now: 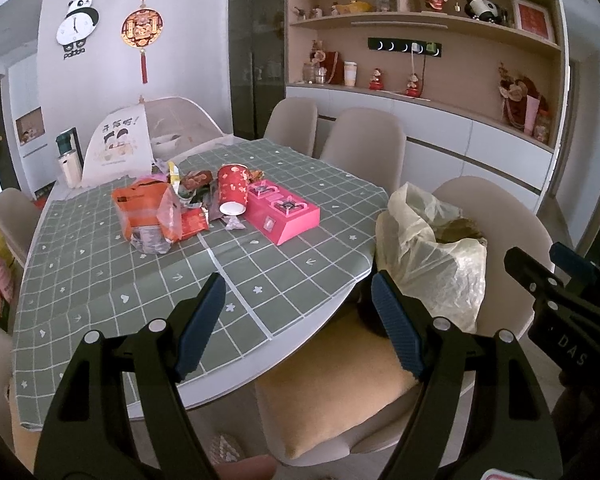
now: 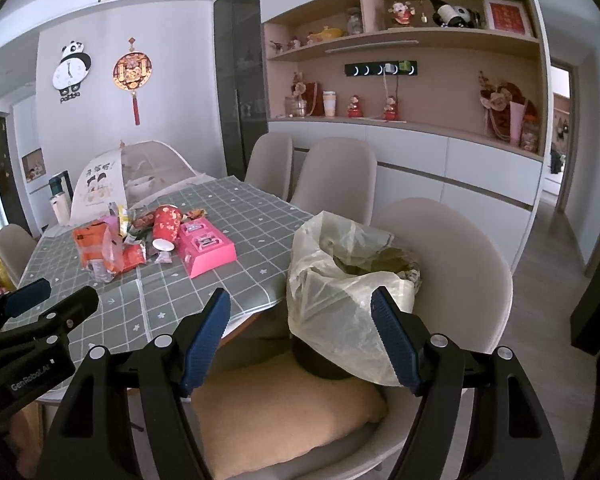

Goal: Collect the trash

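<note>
A pile of trash lies mid-table: an orange snack bag point(image 1: 146, 210) point(image 2: 94, 246), a tipped red paper cup point(image 1: 233, 190) point(image 2: 166, 226), a pink box point(image 1: 284, 210) point(image 2: 206, 248) and crumpled wrappers point(image 1: 196, 188). A bin lined with a pale plastic bag point(image 1: 432, 252) point(image 2: 348, 280) stands on a chair cushion beside the table. My left gripper point(image 1: 300, 292) is open and empty above the table's near edge. My right gripper point(image 2: 300, 308) is open and empty, close in front of the bin. Each gripper shows in the other's view.
The table point(image 1: 100, 300) has a green checked cloth. A mesh food cover point(image 1: 172, 132) and a thermos point(image 1: 68, 164) stand at its far end. Beige chairs point(image 1: 364, 144) surround it. A yellow cushion point(image 2: 284, 404) lies on the near chair. Shelves with ornaments line the right wall.
</note>
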{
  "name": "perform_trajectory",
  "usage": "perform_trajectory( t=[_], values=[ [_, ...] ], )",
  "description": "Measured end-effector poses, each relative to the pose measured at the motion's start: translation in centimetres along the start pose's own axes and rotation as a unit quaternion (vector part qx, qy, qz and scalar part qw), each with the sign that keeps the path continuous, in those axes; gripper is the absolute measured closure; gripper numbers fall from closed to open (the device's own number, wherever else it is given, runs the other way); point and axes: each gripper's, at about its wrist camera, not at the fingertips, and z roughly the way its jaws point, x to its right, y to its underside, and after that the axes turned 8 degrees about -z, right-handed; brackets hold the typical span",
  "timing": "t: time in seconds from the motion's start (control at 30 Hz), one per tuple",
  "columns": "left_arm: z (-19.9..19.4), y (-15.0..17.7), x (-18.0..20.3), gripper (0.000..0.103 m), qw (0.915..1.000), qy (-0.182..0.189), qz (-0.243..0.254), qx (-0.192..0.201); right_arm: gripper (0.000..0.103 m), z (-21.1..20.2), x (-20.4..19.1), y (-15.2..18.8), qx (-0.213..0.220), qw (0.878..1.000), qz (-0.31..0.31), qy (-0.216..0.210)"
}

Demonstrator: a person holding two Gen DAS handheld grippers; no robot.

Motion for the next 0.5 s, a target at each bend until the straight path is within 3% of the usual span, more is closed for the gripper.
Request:
perform_trajectory(
  t=[0.5],
  values=[
    [-0.20,0.21,-0.45,0.031,1.0000,-0.003,-0.008,0.002,0.034,-0.06,-0.19,-0.03,0.000,1.000,-0.003,-0.001]
  ],
)
